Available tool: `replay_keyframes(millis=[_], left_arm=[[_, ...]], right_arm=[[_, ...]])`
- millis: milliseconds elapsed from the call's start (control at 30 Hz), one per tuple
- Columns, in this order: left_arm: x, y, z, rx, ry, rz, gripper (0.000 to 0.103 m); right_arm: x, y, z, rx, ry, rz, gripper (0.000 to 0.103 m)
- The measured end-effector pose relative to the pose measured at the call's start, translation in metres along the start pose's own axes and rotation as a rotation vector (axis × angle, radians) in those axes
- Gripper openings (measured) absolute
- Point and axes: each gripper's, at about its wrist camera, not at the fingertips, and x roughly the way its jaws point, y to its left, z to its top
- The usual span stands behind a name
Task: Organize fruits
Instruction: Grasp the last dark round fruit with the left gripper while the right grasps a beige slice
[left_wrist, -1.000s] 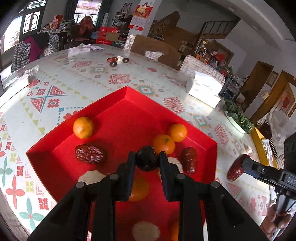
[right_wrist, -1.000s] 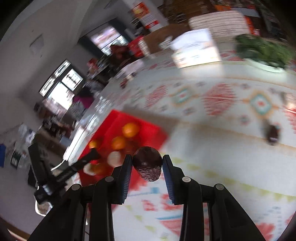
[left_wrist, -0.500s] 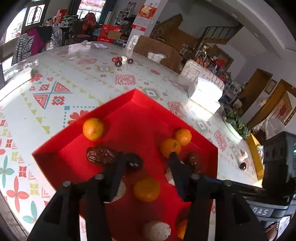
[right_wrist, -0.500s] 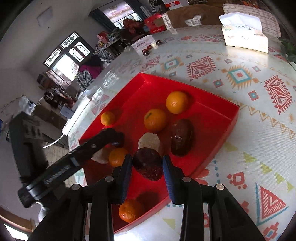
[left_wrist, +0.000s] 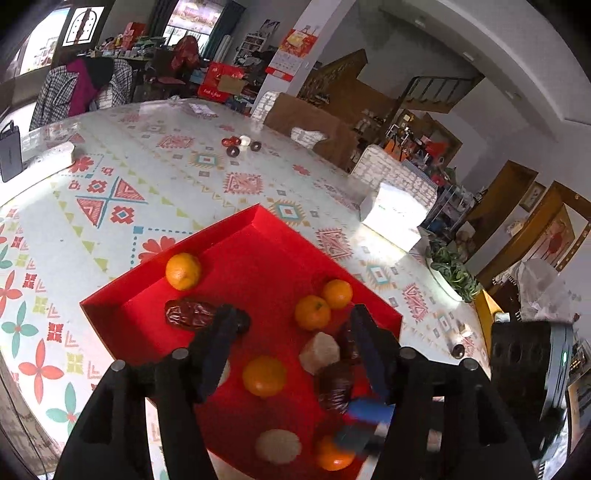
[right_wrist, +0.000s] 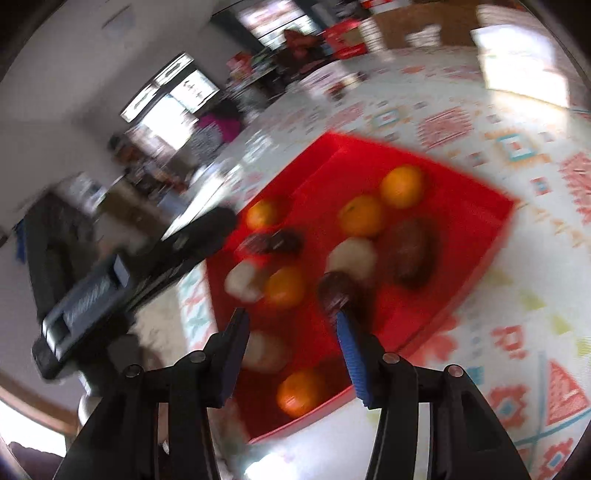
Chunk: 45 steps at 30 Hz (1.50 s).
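Both claws hang over a red tray (left_wrist: 236, 236) on the patterned tabletop (left_wrist: 110, 192), and both stand wide with nothing between the fingers.

In the left wrist view, the left claw (left_wrist: 291, 325) spreads above the tray's near half. Inside the tray lie several oranges: one (left_wrist: 183, 271) near the far left wall, a touching pair (left_wrist: 312, 312) toward the right, one (left_wrist: 264, 376) in the middle, another at the near edge. A wrinkled date (left_wrist: 188, 314) lies below the left orange, with a dark round fruit (left_wrist: 242, 321) just beside it, partly behind the left finger. Two pale lumps (left_wrist: 319, 352) and another date (left_wrist: 336, 384) sit nearby. The right claw's blue pad (left_wrist: 364, 417) shows at the tray's near right.

The right wrist view is blurred; the right claw (right_wrist: 290, 321) hovers over the tray (right_wrist: 476, 229), a dark fruit (right_wrist: 334, 290) touching or just beyond its right fingertip.

A white box (left_wrist: 393, 218) rests on the tabletop beyond the tray.
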Motion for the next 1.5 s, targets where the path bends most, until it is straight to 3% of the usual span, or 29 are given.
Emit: replay_keyframes(millis=[100, 200, 400, 633, 767, 867, 1200, 1367, 1467, 1500], left_arm=[[-0.006, -0.01, 0.0, 0.026, -0.008, 0.0, 0.063], [-0.006, -0.019, -0.002, 0.046, 0.001, -0.007, 0.066], [-0.004, -0.048, -0.012, 0.122, 0.034, -0.042, 0.066], [0.004, -0.082, -0.026, 0.193, 0.076, -0.089, 0.066], [0.016, -0.105, -0.036, 0.23, 0.113, -0.116, 0.066], [0.026, -0.124, -0.046, 0.271, 0.145, -0.13, 0.066], [0.063, -0.188, -0.072, 0.434, 0.233, -0.13, 0.066], [0.093, -0.215, -0.078, 0.501, 0.258, -0.124, 0.066], [0.117, -0.23, -0.079, 0.518, 0.292, -0.124, 0.066], [0.126, -0.237, -0.08, 0.524, 0.311, -0.131, 0.066]], right_arm=[[-0.001, 0.013, -0.009, -0.061, 0.012, 0.014, 0.054], [-0.012, 0.012, -0.016, -0.077, -0.01, -0.026, 0.06], [-0.06, -0.019, -0.025, -0.028, -0.09, -0.133, 0.06], [-0.16, -0.09, -0.04, 0.13, -0.237, -0.358, 0.061], [-0.224, -0.142, -0.044, 0.271, -0.341, -0.548, 0.061], [-0.246, -0.17, -0.041, 0.327, -0.375, -0.634, 0.061], [-0.228, -0.244, -0.004, 0.372, -0.357, -0.76, 0.06], [-0.211, -0.261, 0.011, 0.381, -0.328, -0.8, 0.06], [-0.2, -0.262, 0.012, 0.349, -0.297, -0.876, 0.047], [-0.196, -0.261, 0.013, 0.337, -0.286, -0.896, 0.036]])
